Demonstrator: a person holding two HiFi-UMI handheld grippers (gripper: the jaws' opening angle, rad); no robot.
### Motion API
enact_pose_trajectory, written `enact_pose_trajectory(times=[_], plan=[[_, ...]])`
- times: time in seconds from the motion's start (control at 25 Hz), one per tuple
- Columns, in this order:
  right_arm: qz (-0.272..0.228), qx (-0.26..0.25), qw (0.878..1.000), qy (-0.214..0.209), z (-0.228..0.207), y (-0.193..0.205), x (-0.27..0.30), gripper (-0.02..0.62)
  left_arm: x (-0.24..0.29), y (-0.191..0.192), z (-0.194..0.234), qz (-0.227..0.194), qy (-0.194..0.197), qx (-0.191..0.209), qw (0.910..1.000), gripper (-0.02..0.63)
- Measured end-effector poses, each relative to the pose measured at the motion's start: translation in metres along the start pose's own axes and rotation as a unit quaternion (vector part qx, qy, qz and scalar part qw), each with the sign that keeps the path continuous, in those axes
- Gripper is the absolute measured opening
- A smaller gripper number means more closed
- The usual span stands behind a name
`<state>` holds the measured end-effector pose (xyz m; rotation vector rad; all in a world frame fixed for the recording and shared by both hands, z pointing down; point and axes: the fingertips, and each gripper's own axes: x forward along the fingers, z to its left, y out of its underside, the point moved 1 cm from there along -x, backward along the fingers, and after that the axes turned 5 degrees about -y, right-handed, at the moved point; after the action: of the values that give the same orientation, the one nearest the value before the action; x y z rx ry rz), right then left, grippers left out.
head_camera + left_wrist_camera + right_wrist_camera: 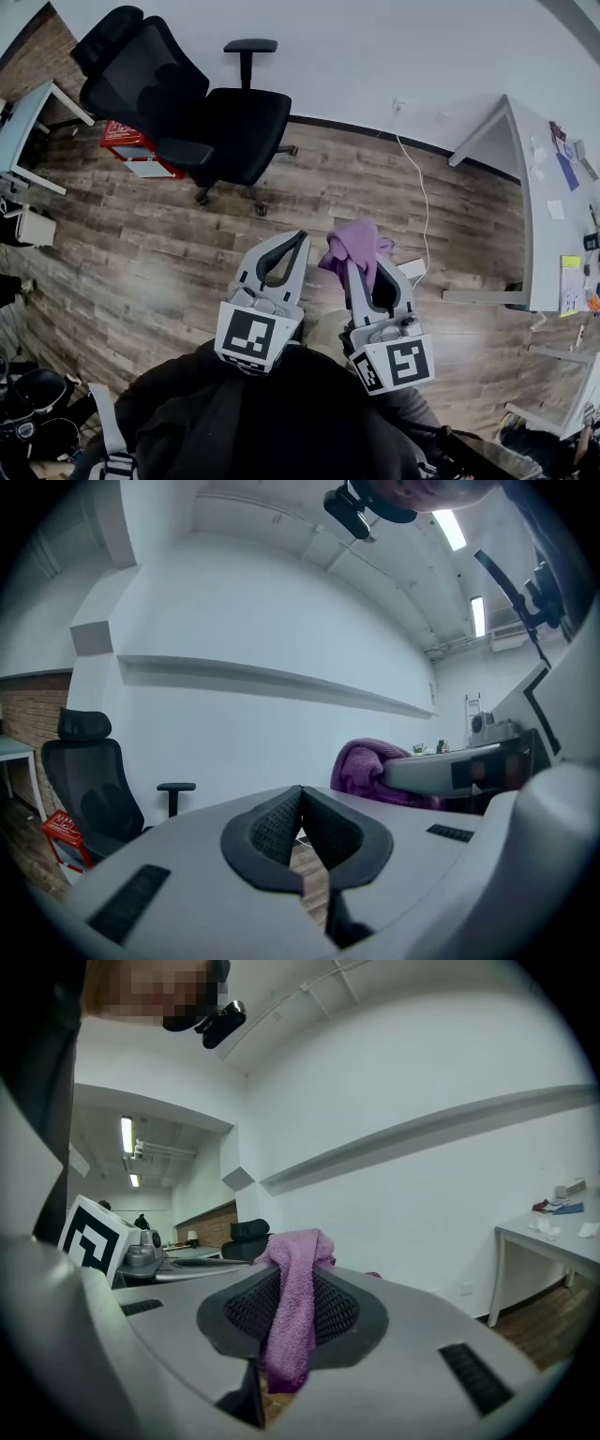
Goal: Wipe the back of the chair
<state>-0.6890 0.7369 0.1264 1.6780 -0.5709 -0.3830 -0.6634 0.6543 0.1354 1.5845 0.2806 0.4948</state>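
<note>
Indoors, plank floor point(141, 253), white wall point(375, 56), chair point(187, 112)

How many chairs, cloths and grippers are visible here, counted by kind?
1 office chair
1 purple cloth
2 grippers: left gripper, shut and empty; right gripper, shut on the purple cloth
Total: 4

In the head view, a red box point(125, 139) at upper left is partly hidden behind the black chair point(187, 103). Items on the white desk point(542, 244), cut off at the right edge, are too small to identify, perhaps papers. In the right gripper view, the purple cloth point(292, 1307) at centre hides most of the chair.
</note>
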Motion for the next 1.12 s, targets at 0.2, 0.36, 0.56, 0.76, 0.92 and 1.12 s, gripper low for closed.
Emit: enact_pose_trajectory(times=[0.2, 0.36, 0.56, 0.76, 0.92, 1.12], plan=[[-0.001, 0.007, 1.000, 0.012, -0.041, 0.001, 0.017, 0.072, 0.046, 0.004, -0.006, 0.010, 0.014, 0.000, 0.9999, 0.009], [0.000, 0.017, 1.000, 0.012, -0.091, -0.001, 0.043, 0.071, 0.101, 0.005, -0.006, 0.023, 0.010, -0.002, 0.9997, 0.009], [0.009, 0.031, 0.999, 0.002, -0.164, -0.004, 0.083, 0.071, 0.184, 0.002, -0.008, 0.036, 0.000, -0.017, 0.9992, 0.009], [0.023, 0.039, 0.999, -0.014, -0.235, -0.013, 0.119, 0.071, 0.265, -0.004, -0.017, 0.051, -0.003, -0.023, 0.9984, 0.009], [0.025, 0.030, 0.999, -0.033, -0.272, -0.031, 0.146, 0.071, 0.308, -0.021, -0.014, 0.040, -0.017, -0.030, 0.9986, 0.009], [0.025, 0.019, 0.997, -0.066, -0.293, -0.047, 0.179, 0.071, 0.338, -0.030, 0.015, 0.036, -0.063, -0.039, 0.9966, 0.009]])
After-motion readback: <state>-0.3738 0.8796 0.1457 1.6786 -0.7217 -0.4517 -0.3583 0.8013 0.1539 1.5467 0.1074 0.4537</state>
